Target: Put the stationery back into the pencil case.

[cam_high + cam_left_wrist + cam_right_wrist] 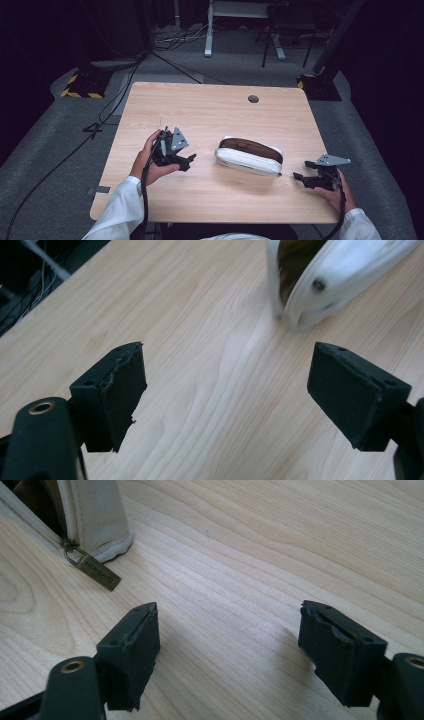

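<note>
Both grippers sit low over the bench (pixel 165 105) with nothing in them. The left gripper (pixel 189 161) has its jaws spread apart, bare wood between the pads (pixel 122 390). The right gripper (pixel 300 176) is the same: jaws wide, empty, only wood grain between them in the right gripper view.

Just beyond both sets of jaws lies the pouch (pixel 249 155), white with a brown top, lying between the two grippers and apart from each. Ahead and to the right of the left jaws is one rounded end of it, with a small dark stud (pixel 318 285) on the white side and the mouth gaping to a dark inside. Ahead and to the left of the right jaws is the other end, where the zip pull (pixel 94 568), a small brass tab, lies flat on the wood.

The zip looks at least partly undone, since the mouth stands open at both ends. What is inside I cannot tell; the interior is only shadow and brown lining.

As for progress: neither gripper touches the pouch, so whatever handling is meant, a grip on the body and on the pull seems yet to come.

Farther off, a round hole (pixel 253 99) marks the bench's far edge.
</note>
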`<state>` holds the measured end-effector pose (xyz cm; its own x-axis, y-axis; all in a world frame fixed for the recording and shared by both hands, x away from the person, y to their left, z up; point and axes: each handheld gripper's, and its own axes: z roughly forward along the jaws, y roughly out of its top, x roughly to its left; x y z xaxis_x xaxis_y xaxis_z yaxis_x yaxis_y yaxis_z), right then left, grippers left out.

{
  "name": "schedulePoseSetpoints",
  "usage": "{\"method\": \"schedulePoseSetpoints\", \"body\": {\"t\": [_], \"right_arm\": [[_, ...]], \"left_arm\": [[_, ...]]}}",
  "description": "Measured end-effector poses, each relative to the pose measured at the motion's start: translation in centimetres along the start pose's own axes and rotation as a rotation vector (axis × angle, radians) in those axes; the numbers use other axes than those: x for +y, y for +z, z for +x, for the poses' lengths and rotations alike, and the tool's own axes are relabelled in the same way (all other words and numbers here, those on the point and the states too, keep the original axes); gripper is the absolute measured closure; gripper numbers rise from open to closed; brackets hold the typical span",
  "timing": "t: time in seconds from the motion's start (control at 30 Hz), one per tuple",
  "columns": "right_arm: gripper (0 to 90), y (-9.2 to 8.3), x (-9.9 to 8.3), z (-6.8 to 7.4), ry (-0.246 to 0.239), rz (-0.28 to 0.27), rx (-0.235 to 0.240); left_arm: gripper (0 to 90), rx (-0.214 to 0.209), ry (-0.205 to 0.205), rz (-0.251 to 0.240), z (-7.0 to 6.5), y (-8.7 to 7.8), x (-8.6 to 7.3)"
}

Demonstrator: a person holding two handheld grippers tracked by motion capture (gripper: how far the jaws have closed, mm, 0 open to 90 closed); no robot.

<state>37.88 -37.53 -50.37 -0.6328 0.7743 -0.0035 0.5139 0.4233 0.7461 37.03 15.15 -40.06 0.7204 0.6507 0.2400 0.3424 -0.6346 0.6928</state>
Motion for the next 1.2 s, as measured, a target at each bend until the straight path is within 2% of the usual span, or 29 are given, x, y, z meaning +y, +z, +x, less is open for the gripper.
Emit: {"method": "schedulePoseSetpoints", "body": {"t": [0.07, 0.1, 0.17, 0.23, 0.27, 0.3, 0.43, 0.5, 0.63, 0.77, 0.8, 0.9, 0.97, 1.03, 1.07, 1.2], "right_arm": [[24.9, 0.0, 0.0, 0.0, 0.001, 0.0, 0.0], [24.9, 0.0, 0.0, 0.0, 0.001, 0.0, -0.001], [24.9, 0.0, 0.0, 0.0, 0.001, 0.0, -0.001], [24.8, 0.0, 0.0, 0.0, 0.001, 0.0, 0.0], [24.8, 0.0, 0.0, 0.0, 0.001, 0.0, -0.001], [24.8, 0.0, 0.0, 0.0, 0.002, 0.0, -0.001], [24.8, 0.0, 0.0, 0.0, 0.001, 0.0, -0.001], [24.8, 0.0, 0.0, 0.0, 0.001, 0.0, -0.001], [24.7, 0.0, 0.0, 0.1, 0.003, 0.001, -0.005], [24.5, 0.0, 0.0, 0.1, 0.004, 0.001, -0.005], [24.4, 0.0, 0.0, 0.1, 0.004, 0.001, -0.006], [24.3, 0.0, 0.0, 0.1, 0.003, 0.001, -0.008], [24.2, -0.1, -0.1, 0.1, 0.003, 0.001, -0.009], [24.2, -0.1, -0.1, 0.1, 0.004, 0.001, -0.009], [24.2, -0.1, -0.1, 0.1, 0.004, 0.001, -0.009], [24.1, -0.1, -0.1, 0.1, 0.006, 0.002, -0.008]], "left_arm": [[16.6, 0.004, -0.012, 0.022, 0.6, -0.1, -1.6], [16.7, 0.004, -0.012, 0.022, 0.6, -0.1, -1.6], [16.6, 0.017, -0.032, 0.053, 1.1, -0.1, -3.3], [16.5, 0.02, -0.051, 0.076, 1.5, -0.1, -4.4], [16.6, 0.02, -0.051, 0.076, 1.5, -0.1, -4.4], [16.6, 0.039, -0.05, 0.102, 1.7, -0.2, -5.4], [16.6, 0.044, -0.1, 0.107, 1.9, -0.4, -7.5], [16.5, 0.044, -0.11, 0.111, 1.9, -0.3, -7.9], [16.4, 0.044, -0.163, 0.127, 1.8, 0.3, -10.1], [16.4, 0.051, -0.186, 0.149, 1.6, 0.8, -11.5], [16.3, 0.044, -0.214, 0.144, 1.5, 0.9, -12.2], [16.3, 0.039, -0.242, 0.126, 1.4, 1.1, -13.1], [15.9, 0.029, -0.291, 0.089, 1.5, 1.0, -13.9], [15.8, 0.02, -0.326, 0.075, 1.5, 0.9, -14.3], [15.8, 0.005, -0.369, 0.058, 1.5, 1.0, -14.7], [14.5, 0.007, -0.387, 0.062, 1.5, 0.8, -14.8]]}}
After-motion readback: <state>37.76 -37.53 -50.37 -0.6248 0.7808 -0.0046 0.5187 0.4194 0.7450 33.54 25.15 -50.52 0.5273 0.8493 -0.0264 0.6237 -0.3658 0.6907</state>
